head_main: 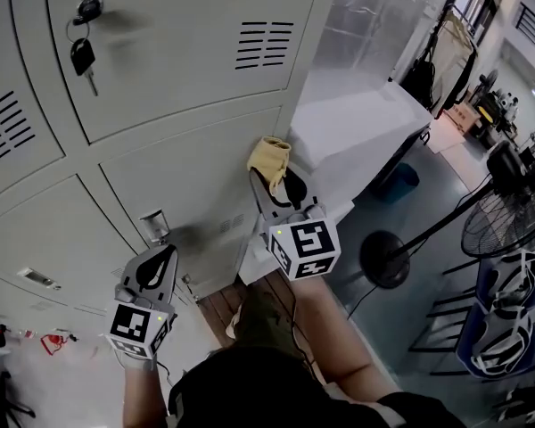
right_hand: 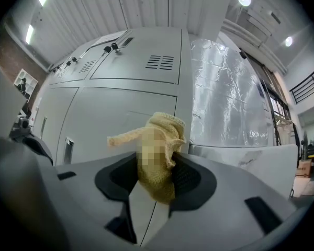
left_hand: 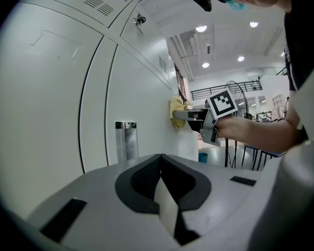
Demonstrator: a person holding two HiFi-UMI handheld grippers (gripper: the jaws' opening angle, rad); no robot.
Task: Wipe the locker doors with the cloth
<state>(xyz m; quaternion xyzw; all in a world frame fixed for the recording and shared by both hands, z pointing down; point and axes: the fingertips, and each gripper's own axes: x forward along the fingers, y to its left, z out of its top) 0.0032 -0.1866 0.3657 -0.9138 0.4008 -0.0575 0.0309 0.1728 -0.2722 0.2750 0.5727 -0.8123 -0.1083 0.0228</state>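
1. While its jaws stand clamped on a yellow knitted cloth (right_hand: 156, 163), the right gripper (right_hand: 154, 179) points at a pale grey sheet-metal locker door (head_main: 196, 181). The cloth is pinched between dark ribbed pads, and a loose tail curls out to the left of the jaws.
2. Past the jaw tips the cloth bunches into a soft, lumpy knot. In the left gripper view, that knot meets the smooth painted door face close to the door's right edge.
3. Down and to the left of the cloth, the left gripper (left_hand: 159, 174) hovers near the same door. Its jaws are pressed fully together, the textured black pads meeting in a single seam, and they hold nothing.
4. Just ahead of the left jaws, a bright rectangular metal pull handle (left_hand: 125, 140) stands out from the flat door panel.
5. Well above both pairs of jaws is an upper locker door (head_main: 178, 69). A key (head_main: 83, 59) with a black head hangs from its lock.
6. On that upper door, a block of narrow louvred vent slots (head_main: 265, 45) is cut into the steel, above the right jaws.
7. A white cube with black square markers (head_main: 305, 250) sits at the rear of the right gripper, behind its jaws.
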